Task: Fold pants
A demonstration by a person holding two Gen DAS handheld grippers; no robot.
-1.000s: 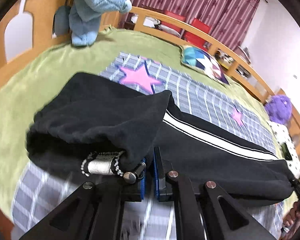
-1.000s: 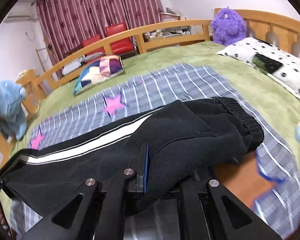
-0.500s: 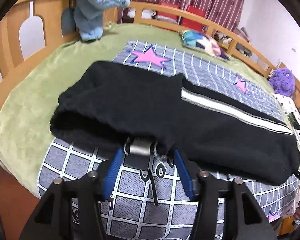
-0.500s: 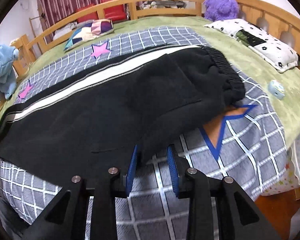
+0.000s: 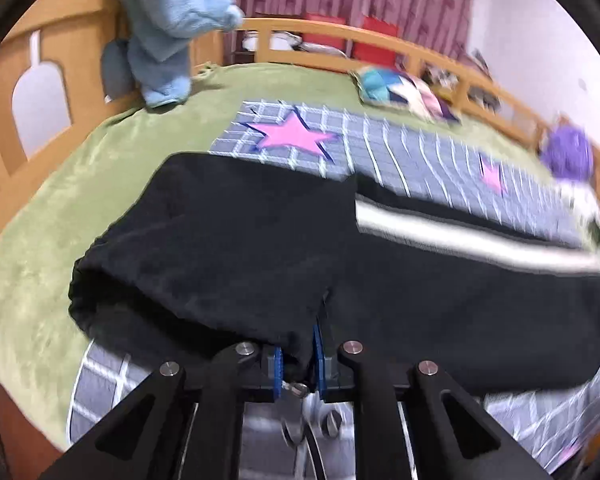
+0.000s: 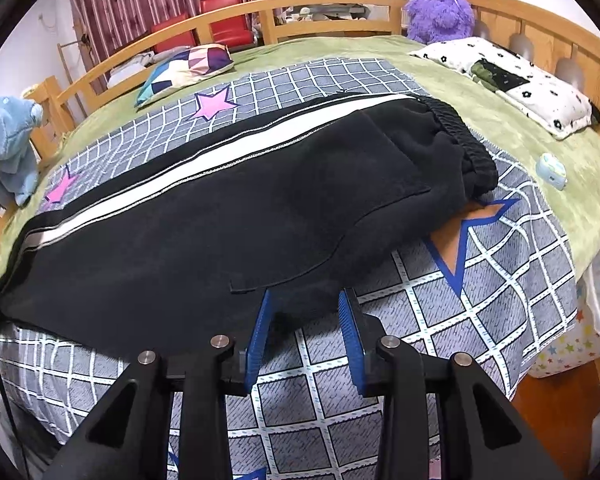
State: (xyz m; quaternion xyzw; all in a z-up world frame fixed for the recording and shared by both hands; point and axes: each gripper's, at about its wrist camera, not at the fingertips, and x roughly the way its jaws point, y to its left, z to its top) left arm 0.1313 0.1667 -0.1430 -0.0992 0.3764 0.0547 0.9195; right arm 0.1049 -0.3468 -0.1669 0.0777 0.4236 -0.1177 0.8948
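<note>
Where the black pants (image 6: 228, 208) lie, they stretch lengthwise across a grey checked blanket (image 6: 440, 320) with pink stars, spread on a green bed cover (image 6: 500, 120). They are doubled leg over leg, a white side stripe (image 6: 204, 160) running along the far edge and the elastic waistband (image 6: 464, 140) bunched toward the right wrist view's right side. At the opposite end, in the left wrist view, the pants (image 5: 260, 240) show a gathered cuff opening (image 5: 88, 288) hanging over the blanket's near edge.

The left gripper (image 5: 298, 350) has its blue pads drawn narrow, pinching the near hem of the pants between them. The right gripper (image 6: 306, 324) stands with its jaws wide apart, the near edge of the pants lying between its blue fingers (image 6: 260, 332) without being squeezed.

Farther out, a patchwork cushion (image 6: 188, 66) rests near the wooden bed rail (image 6: 320, 4). A blue plush toy (image 6: 8, 140) sits at one end, a purple plush toy (image 6: 440, 12) and a spotted white pillow (image 6: 512, 80) at the other. A small pale round object (image 6: 552, 168) lies on the green cover.
</note>
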